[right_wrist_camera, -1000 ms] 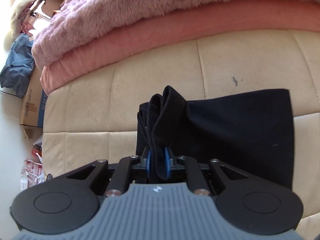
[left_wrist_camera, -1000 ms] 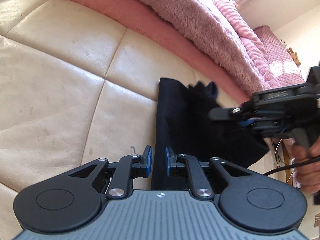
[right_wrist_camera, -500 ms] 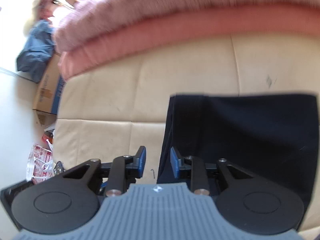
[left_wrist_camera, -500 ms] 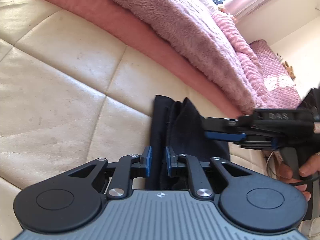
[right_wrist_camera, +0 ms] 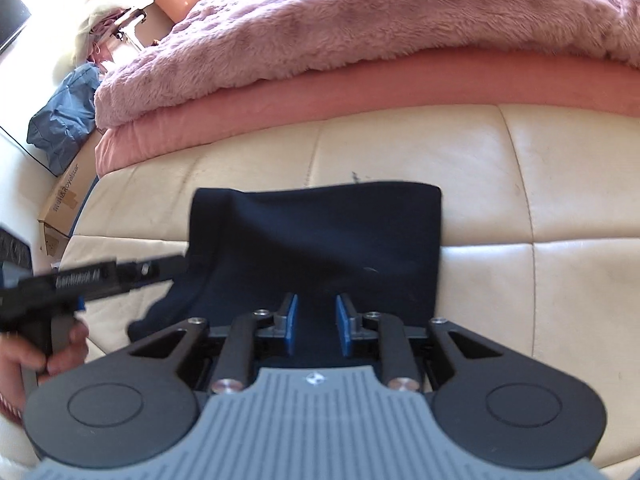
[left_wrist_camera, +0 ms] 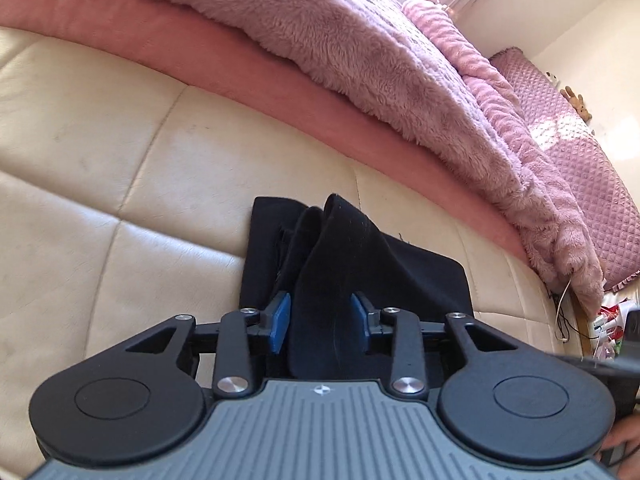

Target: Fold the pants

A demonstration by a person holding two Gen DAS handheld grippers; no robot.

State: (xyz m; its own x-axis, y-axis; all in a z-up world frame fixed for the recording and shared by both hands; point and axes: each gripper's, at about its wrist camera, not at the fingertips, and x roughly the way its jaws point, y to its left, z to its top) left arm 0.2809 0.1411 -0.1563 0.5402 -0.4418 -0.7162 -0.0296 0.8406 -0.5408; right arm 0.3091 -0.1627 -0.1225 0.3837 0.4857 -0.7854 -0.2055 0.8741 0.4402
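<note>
Cream leather bench [right_wrist_camera: 520, 184] at bed foot, pink fuzzy blanket [right_wrist_camera: 360, 32] along far edge. Folded black pants [right_wrist_camera: 320, 232] lie mid-cushion. My left gripper [left_wrist_camera: 320, 318] jaws parted, raised fold of pants between pads, grip unconfirmed. My right gripper [right_wrist_camera: 316, 324] jaws apart, empty, over near edge of pants

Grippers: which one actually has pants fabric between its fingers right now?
The left gripper: a raised fold of the black pants stands between its blue fingers. The right gripper is open with nothing gripped, hovering over flat fabric.
</note>
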